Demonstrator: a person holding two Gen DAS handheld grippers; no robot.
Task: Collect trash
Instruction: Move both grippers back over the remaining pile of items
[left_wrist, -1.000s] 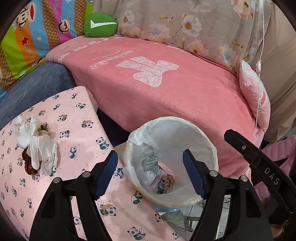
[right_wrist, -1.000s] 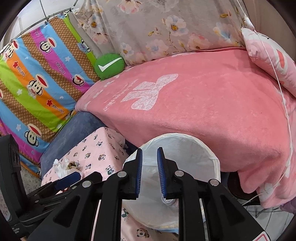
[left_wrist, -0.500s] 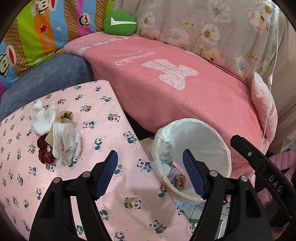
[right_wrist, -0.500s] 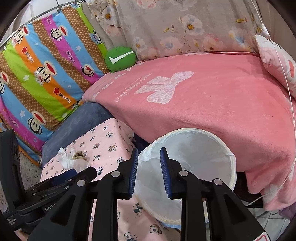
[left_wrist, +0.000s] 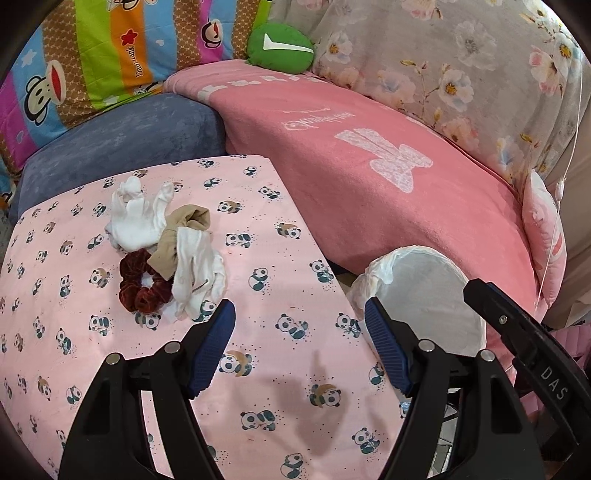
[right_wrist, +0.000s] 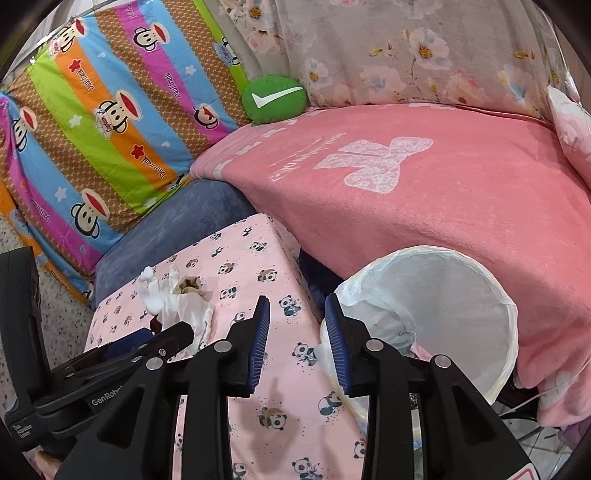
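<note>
The left gripper (left_wrist: 299, 345) hangs over the near part of a table covered in pink panda-print cloth (left_wrist: 258, 369), its jaws standing wide with nothing between them. The right gripper (right_wrist: 297, 341) is above the table's right edge; its jaws are opening, a modest gap showing, and nothing is between them either.

The trash lies in a small heap toward the table's far left corner: a white glove (left_wrist: 138, 218) at the back, a tan stocking (left_wrist: 181, 236) knotted across the middle, a second white glove (left_wrist: 197, 273) nearer the grippers, and a dark red velvet scrunchie (left_wrist: 142, 288) touching their near-left side. The pieces overlap one another.

Just off the table's right edge stands a bin lined with a white bag (right_wrist: 436, 295), tilted toward the cameras, with a few bits of rubbish (right_wrist: 404, 338) visible low inside. Behind it a pink blanket (left_wrist: 369, 184) covers a sofa.
</note>
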